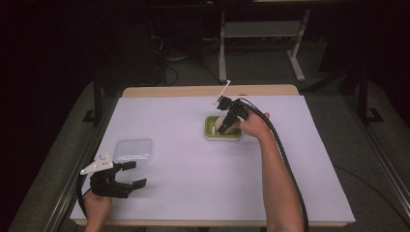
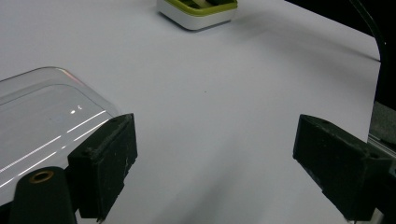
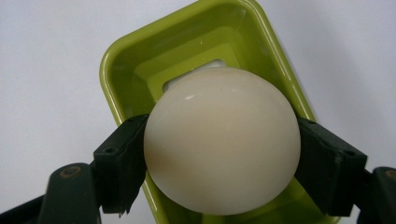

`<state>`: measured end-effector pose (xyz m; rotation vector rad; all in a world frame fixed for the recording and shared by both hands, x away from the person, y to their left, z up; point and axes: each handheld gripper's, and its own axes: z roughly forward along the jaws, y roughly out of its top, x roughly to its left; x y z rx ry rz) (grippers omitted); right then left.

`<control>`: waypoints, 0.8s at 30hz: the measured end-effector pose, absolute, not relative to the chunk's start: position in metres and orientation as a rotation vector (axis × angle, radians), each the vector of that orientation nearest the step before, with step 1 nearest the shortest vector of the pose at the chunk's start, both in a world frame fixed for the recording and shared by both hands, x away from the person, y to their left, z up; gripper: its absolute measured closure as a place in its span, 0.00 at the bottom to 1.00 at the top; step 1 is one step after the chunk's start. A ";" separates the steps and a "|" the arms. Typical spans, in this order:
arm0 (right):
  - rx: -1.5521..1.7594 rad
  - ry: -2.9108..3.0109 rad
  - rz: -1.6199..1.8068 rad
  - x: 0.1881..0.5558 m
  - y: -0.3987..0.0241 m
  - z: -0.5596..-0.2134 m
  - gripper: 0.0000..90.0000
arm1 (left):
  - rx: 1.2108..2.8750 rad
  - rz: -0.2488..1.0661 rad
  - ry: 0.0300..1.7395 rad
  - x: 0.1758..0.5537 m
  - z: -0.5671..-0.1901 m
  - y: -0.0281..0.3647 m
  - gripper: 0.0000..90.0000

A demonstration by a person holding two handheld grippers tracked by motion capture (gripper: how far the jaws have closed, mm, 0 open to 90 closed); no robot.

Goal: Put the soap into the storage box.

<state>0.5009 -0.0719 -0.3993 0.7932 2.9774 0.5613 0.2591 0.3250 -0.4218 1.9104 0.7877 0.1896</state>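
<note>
1. My right tool (image 3: 222, 154) is clamped on a white egg (image 3: 222, 140), one black jaw on each flank of it
2. The egg sits directly over the green box (image 3: 121, 70), above the pale slot in its floor; whether it hangs just above the box or rests in it, I cannot tell
3. In the high view the box (image 1: 209, 131) lies past the middle of the worktop (image 1: 193, 193), and my right tool (image 1: 226, 123) points down into it from the far side
4. The box's long axis runs away from me in the right gripper view, and my jaws grip across it, so the move I judge next is straight down or straight up
5. My left tool (image 1: 129, 175) is spread wide and empty at the near left, just beside the clear lid (image 1: 134, 149), well apart from the box
6. So my right hand is the nearer one for the egg, my left for the lid
</note>
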 end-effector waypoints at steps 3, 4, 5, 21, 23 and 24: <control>0.802 2.976 0.566 0.501 -0.072 -0.399 0.26 | 1.911 0.189 0.789 0.259 -0.422 0.325 0.14; 0.803 2.976 0.566 0.501 -0.072 -0.399 0.26 | 1.910 0.189 0.787 0.259 -0.422 0.325 0.14; 0.801 2.975 0.566 0.501 -0.072 -0.399 0.26 | 1.913 0.190 0.786 0.259 -0.422 0.325 0.14; 0.849 2.959 0.656 0.498 -0.082 -0.387 0.27 | 1.913 0.191 0.780 0.259 -0.421 0.323 0.14; 0.846 2.963 0.661 0.497 -0.083 -0.386 0.27 | 1.914 0.190 0.780 0.259 -0.421 0.323 0.14; 0.856 2.969 0.663 0.495 -0.083 -0.385 0.27 | 1.916 0.191 0.780 0.259 -0.421 0.323 0.14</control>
